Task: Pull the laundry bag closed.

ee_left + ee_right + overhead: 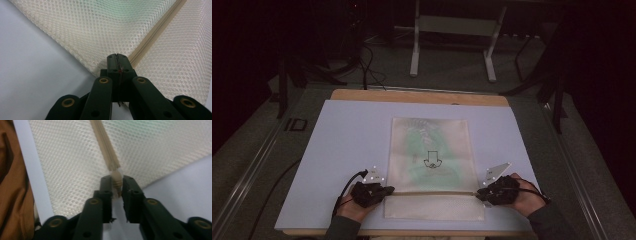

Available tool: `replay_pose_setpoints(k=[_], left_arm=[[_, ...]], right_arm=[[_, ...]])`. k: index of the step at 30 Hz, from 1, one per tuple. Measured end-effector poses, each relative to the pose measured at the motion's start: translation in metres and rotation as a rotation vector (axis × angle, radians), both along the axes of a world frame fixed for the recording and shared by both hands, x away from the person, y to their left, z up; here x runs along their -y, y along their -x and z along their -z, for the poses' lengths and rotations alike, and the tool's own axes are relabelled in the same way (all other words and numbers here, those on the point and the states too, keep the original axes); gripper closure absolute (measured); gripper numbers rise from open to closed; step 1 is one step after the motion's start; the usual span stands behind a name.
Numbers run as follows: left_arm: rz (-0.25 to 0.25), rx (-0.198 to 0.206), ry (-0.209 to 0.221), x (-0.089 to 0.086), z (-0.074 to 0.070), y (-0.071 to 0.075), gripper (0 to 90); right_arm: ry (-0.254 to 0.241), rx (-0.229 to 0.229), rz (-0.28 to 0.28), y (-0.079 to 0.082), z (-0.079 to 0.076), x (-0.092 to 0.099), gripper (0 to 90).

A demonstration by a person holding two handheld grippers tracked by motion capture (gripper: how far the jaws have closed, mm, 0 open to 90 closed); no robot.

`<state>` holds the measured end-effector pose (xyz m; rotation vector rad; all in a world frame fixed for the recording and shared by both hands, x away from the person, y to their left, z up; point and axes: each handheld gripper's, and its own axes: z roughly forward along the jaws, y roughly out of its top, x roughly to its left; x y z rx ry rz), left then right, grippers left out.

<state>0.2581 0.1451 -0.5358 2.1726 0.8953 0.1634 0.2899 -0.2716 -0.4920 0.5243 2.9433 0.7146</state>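
- The high view was dim; the room beyond the table point(422, 97) lay almost black.
- The pale mat point(347, 145) was the brightest surface, evenly lit, without hard shadows.
- Small white glints showed on the left gripper point(384, 191).
- The gripper views were brighter, with soft, diffuse light.
- The mesh pouch point(105, 27) blurred toward the upper edge.
- The zipper pull point(116, 181) was slightly soft.

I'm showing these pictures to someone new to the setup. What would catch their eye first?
Probably the cream mesh bag lying flat in the middle of the pale mat, something green showing through it. Next, the two grippers at the ends of its zipper: the left gripper pinched shut on the bag's edge, the right gripper with the zipper pull between its fingers.
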Motion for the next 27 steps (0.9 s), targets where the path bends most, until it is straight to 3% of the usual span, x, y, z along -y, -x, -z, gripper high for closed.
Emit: replay_pose_setpoints(k=[17, 27], left_arm=[[0.007, 0.020, -0.019, 0.001, -0.001, 0.001, 89.2], [0.015, 0.031, -0.029, 0.002, -0.001, 0.002, 89.0]], right_arm=[[-0.112, 0.027, 0.072, 0.001, -0.002, 0.008, 74.3], [-0.169, 0.050, 0.151, 0.000, 0.001, 0.019, 72.9]])
